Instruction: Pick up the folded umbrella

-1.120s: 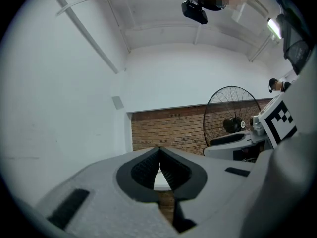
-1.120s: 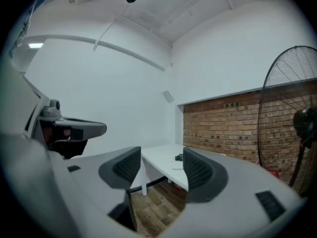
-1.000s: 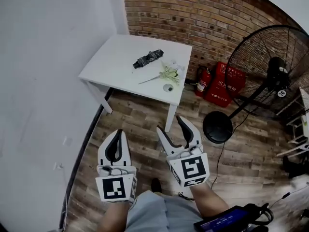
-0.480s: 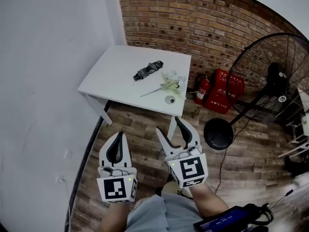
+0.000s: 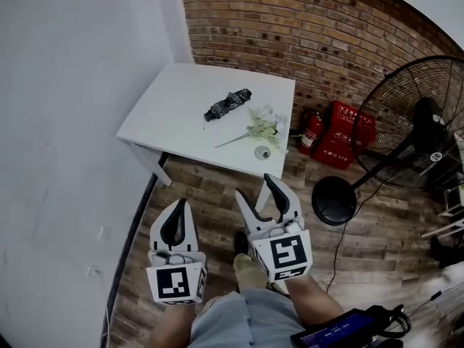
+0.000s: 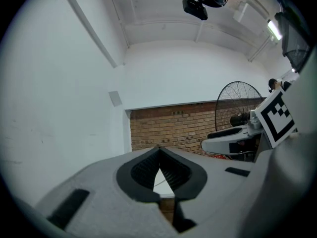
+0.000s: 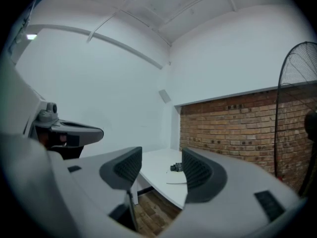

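The folded umbrella [image 5: 228, 104], dark and short, lies on the white table [image 5: 174, 114] ahead of me, near its far edge. In the right gripper view the umbrella [image 7: 176, 168] shows small on the table [image 7: 157, 168], far beyond the jaws. Both grippers are held level over the wooden floor, well short of the table. My left gripper [image 5: 179, 206] is shut with its fingertips touching and nothing in it; its own view shows the left gripper [image 6: 159, 150] the same way. My right gripper [image 5: 254, 185] stands open and empty, as the right gripper [image 7: 161, 167] also appears from its own camera.
An artificial flower sprig [image 5: 259, 129] and a small round object [image 5: 262, 151] lie on the table beside the umbrella. A large standing fan [image 5: 420, 133] with a round base [image 5: 333, 200], a fire extinguisher [image 5: 310, 133] and a red box [image 5: 350, 133] stand right of the table. A white wall runs along the left.
The table sits a little nearer and the fan has slid right in the head view. A shoe has stepped forward between the grippers. Both grippers keep their jaw states.
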`<move>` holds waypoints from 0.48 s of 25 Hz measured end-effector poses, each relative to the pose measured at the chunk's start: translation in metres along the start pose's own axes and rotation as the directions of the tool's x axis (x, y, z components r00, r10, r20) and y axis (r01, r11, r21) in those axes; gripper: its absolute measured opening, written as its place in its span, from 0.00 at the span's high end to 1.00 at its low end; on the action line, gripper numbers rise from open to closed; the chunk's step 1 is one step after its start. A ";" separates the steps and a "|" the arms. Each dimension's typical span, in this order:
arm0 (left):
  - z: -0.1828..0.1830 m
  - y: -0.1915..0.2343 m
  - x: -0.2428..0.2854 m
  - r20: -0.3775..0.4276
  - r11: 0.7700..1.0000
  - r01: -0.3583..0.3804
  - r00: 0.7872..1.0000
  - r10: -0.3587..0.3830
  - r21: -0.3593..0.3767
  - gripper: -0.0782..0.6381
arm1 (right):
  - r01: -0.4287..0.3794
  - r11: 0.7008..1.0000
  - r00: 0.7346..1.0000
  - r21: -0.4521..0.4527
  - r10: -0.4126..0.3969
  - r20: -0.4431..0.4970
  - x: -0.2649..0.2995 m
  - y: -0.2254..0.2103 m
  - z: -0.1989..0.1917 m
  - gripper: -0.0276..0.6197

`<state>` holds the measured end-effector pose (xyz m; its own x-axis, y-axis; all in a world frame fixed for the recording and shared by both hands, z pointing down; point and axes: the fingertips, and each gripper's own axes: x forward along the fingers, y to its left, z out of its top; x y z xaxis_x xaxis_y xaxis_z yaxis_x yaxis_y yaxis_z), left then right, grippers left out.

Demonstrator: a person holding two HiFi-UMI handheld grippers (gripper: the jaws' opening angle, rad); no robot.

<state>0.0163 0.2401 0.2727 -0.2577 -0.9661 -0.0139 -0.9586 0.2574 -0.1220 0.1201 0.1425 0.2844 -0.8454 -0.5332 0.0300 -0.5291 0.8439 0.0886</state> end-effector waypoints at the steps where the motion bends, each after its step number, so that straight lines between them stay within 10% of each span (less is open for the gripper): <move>1: -0.002 0.002 0.007 -0.004 1.000 0.001 1.000 -0.001 0.001 0.88 | 0.001 1.000 1.000 0.004 -0.001 -0.002 0.007 -0.003 -0.001 0.56; 12: -0.025 0.038 0.117 -0.058 1.000 0.000 0.998 0.000 0.001 0.88 | -0.003 0.999 0.999 0.036 0.005 -0.053 0.118 -0.051 -0.023 0.56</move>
<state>-0.0531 0.1376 0.2909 -0.2647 -0.9633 0.0439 -0.9584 0.2577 -0.1231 0.0489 0.0350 0.3060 -0.8427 -0.5318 0.0835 -0.5292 0.8469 0.0526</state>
